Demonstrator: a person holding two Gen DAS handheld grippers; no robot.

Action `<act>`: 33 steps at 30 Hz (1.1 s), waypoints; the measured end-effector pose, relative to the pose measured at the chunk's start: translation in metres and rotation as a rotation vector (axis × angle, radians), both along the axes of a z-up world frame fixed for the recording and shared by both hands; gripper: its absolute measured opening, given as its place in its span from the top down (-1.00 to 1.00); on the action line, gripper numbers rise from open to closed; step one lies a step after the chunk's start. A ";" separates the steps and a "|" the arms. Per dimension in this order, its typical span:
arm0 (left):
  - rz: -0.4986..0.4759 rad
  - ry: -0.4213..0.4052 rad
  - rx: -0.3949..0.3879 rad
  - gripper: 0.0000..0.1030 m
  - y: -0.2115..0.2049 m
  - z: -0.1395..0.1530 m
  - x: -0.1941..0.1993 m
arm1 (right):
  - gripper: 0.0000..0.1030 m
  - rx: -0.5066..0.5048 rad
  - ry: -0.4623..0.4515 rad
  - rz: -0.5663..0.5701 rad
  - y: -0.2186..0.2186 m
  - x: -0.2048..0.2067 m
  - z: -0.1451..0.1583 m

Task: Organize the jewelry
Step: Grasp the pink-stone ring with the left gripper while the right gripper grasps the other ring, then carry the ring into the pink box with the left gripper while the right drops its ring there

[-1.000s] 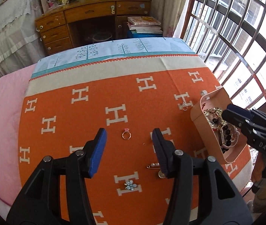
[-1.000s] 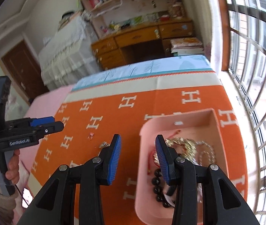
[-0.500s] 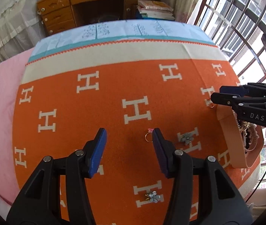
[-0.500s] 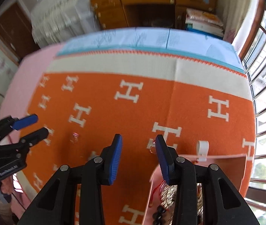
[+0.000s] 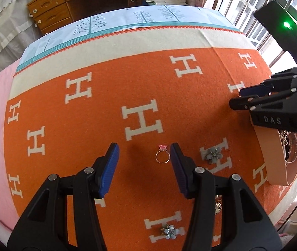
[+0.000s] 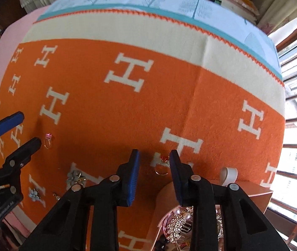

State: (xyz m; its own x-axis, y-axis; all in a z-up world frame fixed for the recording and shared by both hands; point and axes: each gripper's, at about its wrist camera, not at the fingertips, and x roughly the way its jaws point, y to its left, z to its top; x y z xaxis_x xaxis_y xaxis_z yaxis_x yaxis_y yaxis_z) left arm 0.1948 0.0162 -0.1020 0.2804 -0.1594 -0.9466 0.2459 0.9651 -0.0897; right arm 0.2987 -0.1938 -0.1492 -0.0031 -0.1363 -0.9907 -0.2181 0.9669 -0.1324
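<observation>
Left gripper (image 5: 144,165): jaws apart, empty, poised over the orange blanket (image 5: 110,83), pink-stone ring (image 5: 162,156) lying flat just inside the right-hand pad, untouched. Right gripper (image 6: 154,174): jaws just narrowed but not closed, pointed down, red-stone ring (image 6: 162,167) between the pads and close against the right one; contact not visible, nothing gripped. Further out: pink tray (image 6: 259,190) just beside the red-stone ring, already heaped with beads and gold pieces; flower brooch (image 5: 212,155) and a second flower piece (image 5: 169,231) loose on the blanket, near the left gripper.

Likely hazards: thin rings lying flat on soft pile, so pads closing above the band would slide over it or flick it aside; off-centre placement in both jaws, hence a push sideways by one pad rather than a pinch; pads pressed too deep, pinching the fabric.
</observation>
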 end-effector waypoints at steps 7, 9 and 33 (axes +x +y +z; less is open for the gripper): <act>-0.003 0.000 -0.012 0.08 0.000 -0.002 0.001 | 0.69 -0.015 -0.012 0.014 0.000 0.003 0.000; 0.000 0.004 -0.014 0.08 0.001 -0.003 0.002 | 0.70 -0.016 -0.035 0.030 0.002 -0.001 0.002; 0.020 0.053 0.012 0.85 -0.020 -0.018 0.008 | 0.70 0.343 -0.320 -0.121 -0.043 -0.081 0.097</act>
